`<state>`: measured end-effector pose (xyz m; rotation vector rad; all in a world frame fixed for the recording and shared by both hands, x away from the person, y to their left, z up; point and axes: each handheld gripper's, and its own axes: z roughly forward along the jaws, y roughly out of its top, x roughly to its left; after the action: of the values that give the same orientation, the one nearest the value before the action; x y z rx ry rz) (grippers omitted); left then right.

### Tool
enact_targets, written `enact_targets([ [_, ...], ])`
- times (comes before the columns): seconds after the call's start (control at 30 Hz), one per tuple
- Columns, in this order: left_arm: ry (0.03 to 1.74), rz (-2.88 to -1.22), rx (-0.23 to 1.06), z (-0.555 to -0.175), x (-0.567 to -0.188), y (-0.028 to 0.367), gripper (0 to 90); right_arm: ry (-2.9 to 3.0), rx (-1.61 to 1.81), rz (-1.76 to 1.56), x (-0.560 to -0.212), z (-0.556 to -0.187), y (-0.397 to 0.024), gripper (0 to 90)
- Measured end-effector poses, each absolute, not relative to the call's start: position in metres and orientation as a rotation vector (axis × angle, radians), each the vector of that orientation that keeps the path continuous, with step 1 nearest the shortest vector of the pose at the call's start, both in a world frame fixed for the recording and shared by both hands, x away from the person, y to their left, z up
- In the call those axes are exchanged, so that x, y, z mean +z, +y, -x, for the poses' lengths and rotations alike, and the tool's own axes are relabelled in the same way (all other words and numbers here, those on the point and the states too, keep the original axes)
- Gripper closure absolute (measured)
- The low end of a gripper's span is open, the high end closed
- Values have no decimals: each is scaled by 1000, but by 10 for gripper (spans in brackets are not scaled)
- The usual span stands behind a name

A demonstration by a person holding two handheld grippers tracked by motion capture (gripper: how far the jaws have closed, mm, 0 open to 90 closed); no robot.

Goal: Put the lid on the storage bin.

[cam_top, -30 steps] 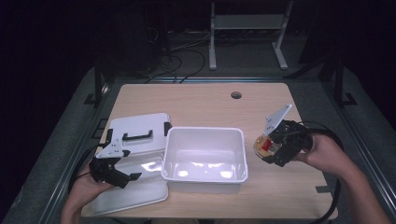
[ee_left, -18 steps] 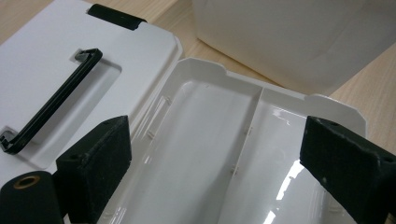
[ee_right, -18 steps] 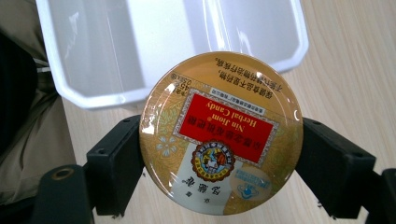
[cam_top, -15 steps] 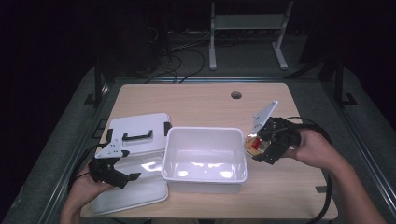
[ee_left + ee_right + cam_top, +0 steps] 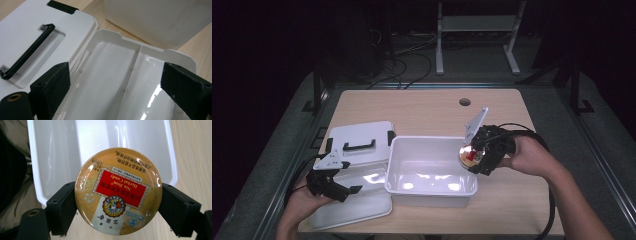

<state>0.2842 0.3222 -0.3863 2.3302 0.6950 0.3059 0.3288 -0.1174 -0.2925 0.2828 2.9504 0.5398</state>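
Low in the frame's left, the left gripper (image 5: 333, 181) hangs over a white tray (image 5: 120, 82) — jaws spread, empty. At centre right, the right gripper (image 5: 473, 157) clamps a round candy tin (image 5: 118, 191) above the white bin's (image 5: 430, 172) right rim.

The round gold tin (image 5: 118, 191) carries a red panel reading "Nin Jiom Herbal Candy", seen upside down in the right gripper view. Chinese characters run along its rim and under the red panel, too small to read. A round emblem sits below the panel.
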Motion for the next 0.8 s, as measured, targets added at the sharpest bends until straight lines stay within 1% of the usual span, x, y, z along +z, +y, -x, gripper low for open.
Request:
enact_targets([
  [0.4,702,-2325,309,-283,-386,325,88,2978,526,-246,-303,-336,-95,201],
  [0.8,705,-2319,308,-283,-386,326,88,3014,502,-256,-323,-343,-81,201],
])
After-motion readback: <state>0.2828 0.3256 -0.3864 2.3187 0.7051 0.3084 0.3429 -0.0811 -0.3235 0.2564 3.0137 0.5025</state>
